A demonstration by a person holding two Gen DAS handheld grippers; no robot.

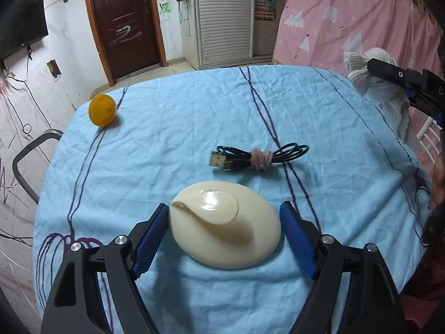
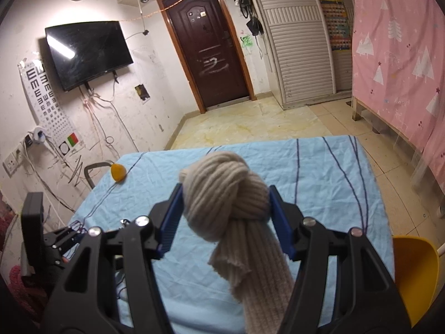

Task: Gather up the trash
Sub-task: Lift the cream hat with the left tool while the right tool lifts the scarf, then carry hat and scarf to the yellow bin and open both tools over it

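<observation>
The left gripper (image 1: 225,236) is standing wide open around the cream egg-shaped object (image 1: 225,228) on the blue tablecloth (image 1: 167,139), pads not pressing, with the bundled cable (image 1: 258,157) at twelve o'clock beyond, while the right gripper (image 2: 225,217) is clamping the knotted beige knit cloth (image 2: 225,194).

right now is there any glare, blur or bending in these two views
Left wrist view: strong fisheye bend rounds the blue tablecloth; a glossy highlight sits on the cream oval object, soft shadow to its right; the orange ball looks slightly soft. Right wrist view: a light streak glares on the wall TV; the knotted knit cloth is fairly sharp; corners vignette dark.
</observation>
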